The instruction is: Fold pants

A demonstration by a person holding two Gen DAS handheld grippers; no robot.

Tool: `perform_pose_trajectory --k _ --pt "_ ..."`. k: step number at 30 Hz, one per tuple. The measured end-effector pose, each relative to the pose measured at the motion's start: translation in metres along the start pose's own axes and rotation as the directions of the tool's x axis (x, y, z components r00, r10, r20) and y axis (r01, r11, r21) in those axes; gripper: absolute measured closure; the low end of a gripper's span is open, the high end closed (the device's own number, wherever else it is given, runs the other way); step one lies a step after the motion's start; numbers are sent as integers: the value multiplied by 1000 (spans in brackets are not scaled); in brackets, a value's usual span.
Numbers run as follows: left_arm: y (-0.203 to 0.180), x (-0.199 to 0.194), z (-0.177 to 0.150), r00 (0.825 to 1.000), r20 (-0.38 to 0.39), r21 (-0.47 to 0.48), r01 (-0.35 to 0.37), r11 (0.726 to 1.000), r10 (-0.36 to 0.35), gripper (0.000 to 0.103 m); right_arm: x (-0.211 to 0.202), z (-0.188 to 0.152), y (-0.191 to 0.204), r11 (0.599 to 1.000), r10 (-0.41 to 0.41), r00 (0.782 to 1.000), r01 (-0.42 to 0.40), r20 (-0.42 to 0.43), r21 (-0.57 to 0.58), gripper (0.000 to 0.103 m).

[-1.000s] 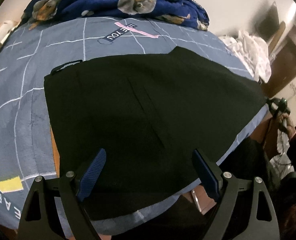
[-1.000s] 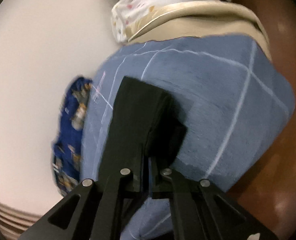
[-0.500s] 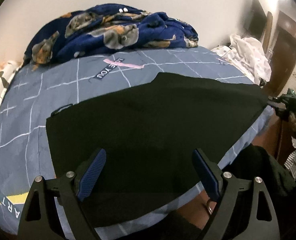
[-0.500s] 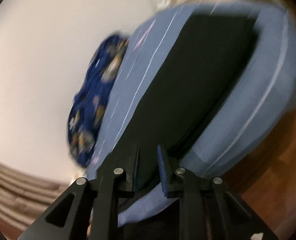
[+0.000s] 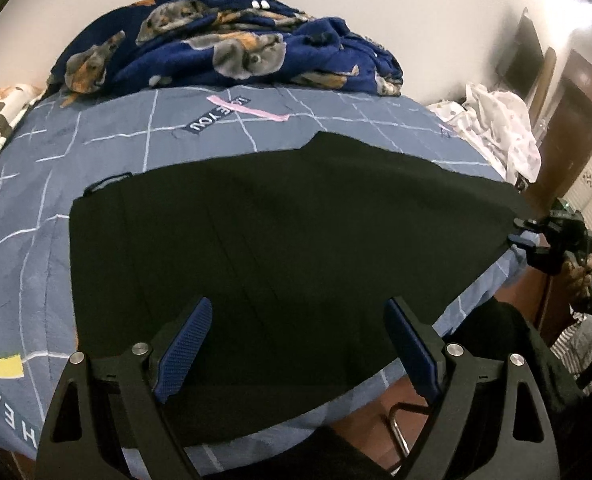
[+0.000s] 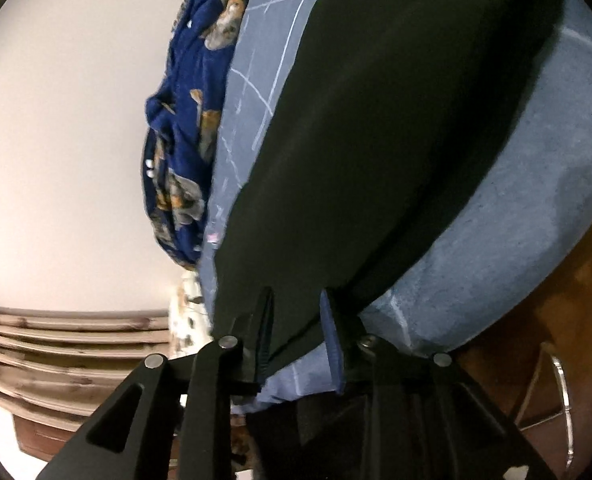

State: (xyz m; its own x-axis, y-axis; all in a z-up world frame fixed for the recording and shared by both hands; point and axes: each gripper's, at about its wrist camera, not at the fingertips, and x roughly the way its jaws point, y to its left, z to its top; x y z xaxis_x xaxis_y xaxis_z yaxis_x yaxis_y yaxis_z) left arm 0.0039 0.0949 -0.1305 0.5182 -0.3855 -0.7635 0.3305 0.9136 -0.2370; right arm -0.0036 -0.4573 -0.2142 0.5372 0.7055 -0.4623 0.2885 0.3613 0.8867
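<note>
Black pants (image 5: 287, 240) lie spread flat across a blue grid-patterned bed sheet (image 5: 107, 148). My left gripper (image 5: 299, 304) hovers over their near edge, open wide, nothing between its blue pads (image 5: 183, 340). At the pants' right end my right gripper (image 5: 536, 236) is held by a hand. In the right wrist view the pants (image 6: 376, 140) stretch away from the right gripper (image 6: 296, 304). Its jaws are opening, and the cloth's edge lies loosely in the narrow gap between them.
A dark blue dog-print blanket (image 5: 231, 52) is heaped at the far side of the bed. White clothes (image 5: 500, 128) pile at the right near a wooden door (image 5: 572, 128). A metal chair frame (image 5: 400, 432) and the person's dark-clad leg (image 5: 508, 344) stand by the bed's near edge.
The right gripper was shut on a bunched end of the pants. It swept sideways, laid the cloth flat and parted its jaws. The left gripper tilted up slightly and stayed open.
</note>
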Motion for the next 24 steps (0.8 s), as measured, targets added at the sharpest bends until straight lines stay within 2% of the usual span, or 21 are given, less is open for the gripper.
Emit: perform_pose_trajectory --k 2,5,9,16,18,19,20,24 --pt "-4 -1 0 1000 5 17 -1 1000 1 15 0 -6 1 1000 20 1000 -20 -10 16 73" --pt "-10 -3 1 1000 24 46 -6 999 5 15 -3 -11 4 1000 -3 1000 3 -2 -2 69" --pt "-8 4 1 1000 10 37 -3 999 2 15 2 -11 -6 999 -8 1000 8 1 46 69" --pt "-1 6 -1 1000 0 0 -2 1000 2 15 18 -7 7 1000 -25 1000 25 16 9 69" --pt "2 7 -1 1000 -4 -17 -3 1000 3 15 22 -7 9 999 -40 999 40 14 -3 74" --pt "3 7 -1 1000 -5 -24 -6 1000 6 15 23 -7 9 999 -52 999 53 13 -8 91" --pt "5 7 -1 1000 -6 -29 -8 1000 8 15 24 -6 8 998 -62 998 62 11 -8 96" --pt "9 3 1 1000 7 -42 -13 999 14 15 17 -14 3 999 -48 999 48 -3 6 97"
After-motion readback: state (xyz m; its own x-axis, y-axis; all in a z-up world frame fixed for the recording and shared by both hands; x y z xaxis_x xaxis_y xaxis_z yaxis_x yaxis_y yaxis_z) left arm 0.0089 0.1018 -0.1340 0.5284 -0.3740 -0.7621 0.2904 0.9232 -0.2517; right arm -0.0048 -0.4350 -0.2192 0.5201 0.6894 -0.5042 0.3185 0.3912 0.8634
